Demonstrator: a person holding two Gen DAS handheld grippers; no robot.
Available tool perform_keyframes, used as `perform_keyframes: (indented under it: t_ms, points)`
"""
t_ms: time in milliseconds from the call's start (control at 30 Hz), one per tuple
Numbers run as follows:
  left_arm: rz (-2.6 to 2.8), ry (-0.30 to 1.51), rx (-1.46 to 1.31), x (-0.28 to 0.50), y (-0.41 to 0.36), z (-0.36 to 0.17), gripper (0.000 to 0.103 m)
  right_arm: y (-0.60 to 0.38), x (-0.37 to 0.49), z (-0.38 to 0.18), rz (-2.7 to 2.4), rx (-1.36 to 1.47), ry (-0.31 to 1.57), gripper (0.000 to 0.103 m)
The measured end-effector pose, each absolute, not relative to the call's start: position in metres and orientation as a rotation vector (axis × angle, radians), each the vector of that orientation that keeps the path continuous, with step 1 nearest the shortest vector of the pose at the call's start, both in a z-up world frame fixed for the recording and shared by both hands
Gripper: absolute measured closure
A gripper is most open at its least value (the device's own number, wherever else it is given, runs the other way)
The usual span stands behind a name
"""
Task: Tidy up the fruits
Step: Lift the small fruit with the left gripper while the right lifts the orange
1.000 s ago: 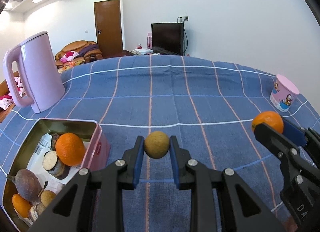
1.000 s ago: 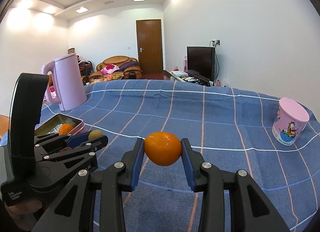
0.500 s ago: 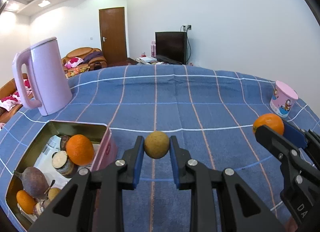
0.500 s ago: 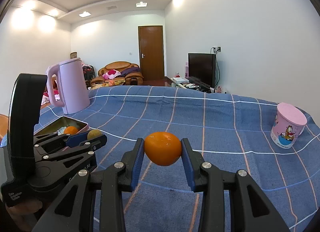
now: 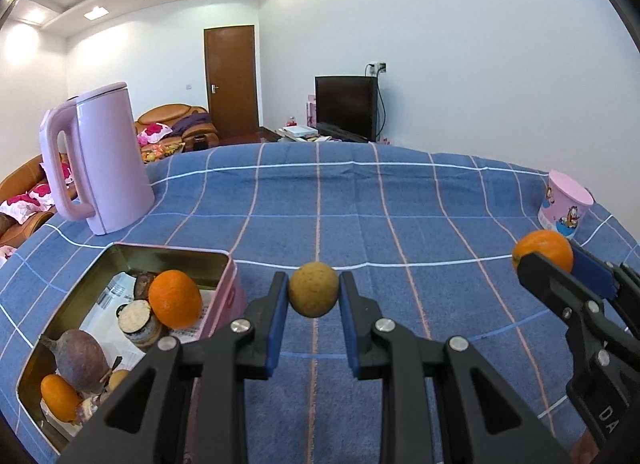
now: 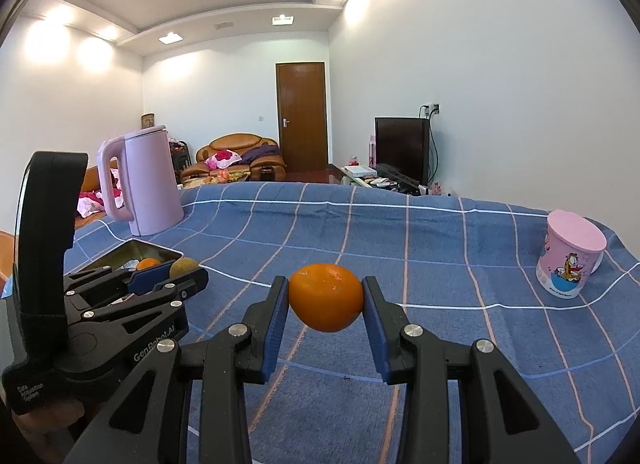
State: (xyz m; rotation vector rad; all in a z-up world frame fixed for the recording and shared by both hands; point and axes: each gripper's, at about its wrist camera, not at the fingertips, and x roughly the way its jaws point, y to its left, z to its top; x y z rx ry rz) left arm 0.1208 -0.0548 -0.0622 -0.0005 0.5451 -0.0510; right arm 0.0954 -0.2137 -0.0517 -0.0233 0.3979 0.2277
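My left gripper [image 5: 314, 295] is shut on a small round yellow-brown fruit [image 5: 314, 290], held above the blue checked cloth just right of the open pink tin [image 5: 224, 260]. The tin holds an orange [image 5: 175, 298], a dark purple fruit [image 5: 80, 360], another orange [image 5: 58, 396] and other pieces. My right gripper [image 6: 326, 300] is shut on an orange [image 6: 326, 296]. In the left wrist view that gripper and its orange [image 5: 544, 250] show at the right. In the right wrist view the left gripper [image 6: 185, 270] and its fruit [image 6: 183, 265] sit at the left, near the tin [image 6: 160, 254].
A tall pink kettle [image 5: 104, 159] stands behind the tin at the table's left. A pink cartoon cup [image 6: 570, 254] stands near the right edge. The blue cloth [image 5: 360, 199] covers the table between them. A sofa, door and television lie beyond the far edge.
Both views have tilted upward a little, so the table and tin sit lower in frame. Both grippers keep their fruits; nothing was let go.
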Motion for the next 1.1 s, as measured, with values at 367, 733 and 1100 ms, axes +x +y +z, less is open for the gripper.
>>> perform_keyframes:
  t_ms: [367,733,1100]
  points:
    - [-0.041,0.518,-0.004,0.112,-0.050,-0.060,0.076,-0.212,0.085,-0.050,0.220,-0.038,0.363,0.064]
    - [-0.029,0.476,0.006,0.102,-0.047,-0.056,0.076,-0.212,0.079,-0.051,0.216,-0.039,0.336,0.064]
    - [-0.026,0.458,0.005,0.094,-0.042,-0.055,0.076,-0.210,0.074,-0.051,0.216,-0.045,0.318,0.064]
